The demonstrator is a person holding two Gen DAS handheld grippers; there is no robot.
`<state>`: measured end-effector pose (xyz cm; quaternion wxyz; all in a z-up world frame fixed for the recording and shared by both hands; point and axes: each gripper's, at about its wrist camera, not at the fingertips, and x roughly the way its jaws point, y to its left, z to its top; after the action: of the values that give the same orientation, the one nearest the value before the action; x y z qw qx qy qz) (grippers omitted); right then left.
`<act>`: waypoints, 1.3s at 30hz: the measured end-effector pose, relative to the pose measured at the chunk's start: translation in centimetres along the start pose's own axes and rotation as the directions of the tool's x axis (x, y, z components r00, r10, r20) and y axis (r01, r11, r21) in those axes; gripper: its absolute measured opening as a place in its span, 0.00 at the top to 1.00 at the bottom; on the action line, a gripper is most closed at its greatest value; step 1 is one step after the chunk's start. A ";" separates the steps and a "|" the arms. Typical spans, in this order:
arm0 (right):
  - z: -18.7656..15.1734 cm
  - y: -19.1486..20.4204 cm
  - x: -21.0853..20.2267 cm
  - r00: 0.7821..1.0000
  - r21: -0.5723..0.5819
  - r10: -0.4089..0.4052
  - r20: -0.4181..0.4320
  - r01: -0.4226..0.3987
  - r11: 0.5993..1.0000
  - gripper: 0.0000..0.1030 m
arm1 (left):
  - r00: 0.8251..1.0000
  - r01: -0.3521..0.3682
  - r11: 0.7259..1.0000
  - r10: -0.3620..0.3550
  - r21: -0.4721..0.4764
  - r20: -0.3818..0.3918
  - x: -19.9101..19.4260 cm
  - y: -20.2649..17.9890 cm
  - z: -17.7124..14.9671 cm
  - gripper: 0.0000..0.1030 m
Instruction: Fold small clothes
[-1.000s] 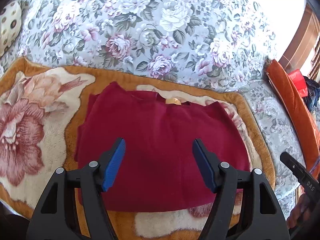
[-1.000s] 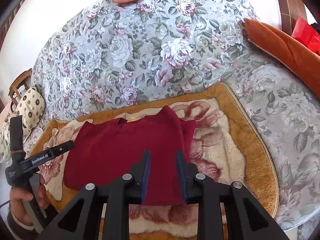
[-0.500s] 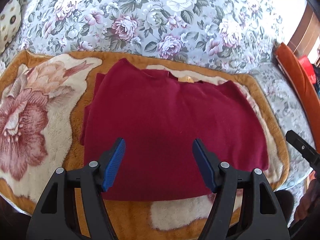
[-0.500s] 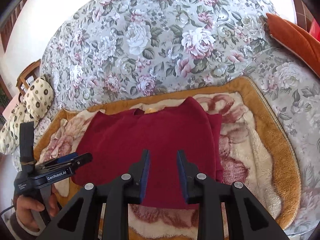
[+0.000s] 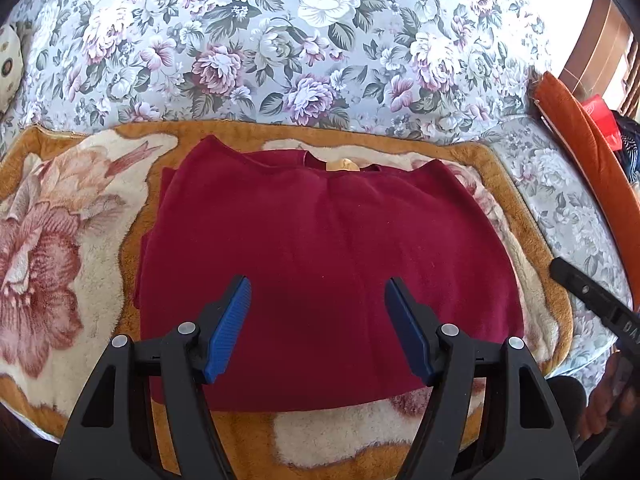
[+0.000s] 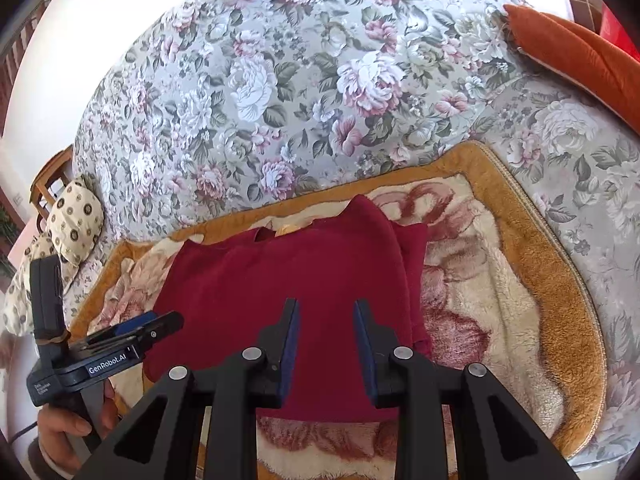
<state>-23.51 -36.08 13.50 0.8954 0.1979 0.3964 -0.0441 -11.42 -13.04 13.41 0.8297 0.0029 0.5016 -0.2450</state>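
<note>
Sweater (image 5: 320, 264) lies folded; left tool (image 5: 318, 300) gapes wide; right tool (image 6: 326, 320), narrowly parted, alone shows chair (image 6: 50, 184).

A home living room: a sofa in grey floral fabric (image 5: 320, 40), a plush orange-bordered rose-patterned blanket (image 5: 60, 220), and a wooden chair (image 6: 46, 184) against the white wall.
</note>
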 end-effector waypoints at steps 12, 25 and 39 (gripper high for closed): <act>-0.8 1.3 2.4 0.998 -0.057 0.018 -0.068 -0.022 0.998 0.75 | 0.998 -0.060 0.997 0.059 -0.048 -0.029 1.2 2.7 -0.3 0.32; -0.4 1.2 4.1 0.997 -0.066 0.028 -0.070 -0.033 0.997 0.75 | 0.995 -0.102 0.991 0.100 -0.084 -0.028 2.4 4.7 -0.3 0.32; 2.4 -2.8 12.0 0.987 -0.079 -0.110 -0.121 0.101 0.992 0.75 | 0.994 -0.110 0.989 0.108 -0.101 -0.033 5.5 7.6 2.0 0.32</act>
<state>-14.33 -38.62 5.36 0.8718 0.1463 0.4631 -0.0644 -4.59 -9.06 7.94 0.8338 -0.0091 0.5241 -0.1730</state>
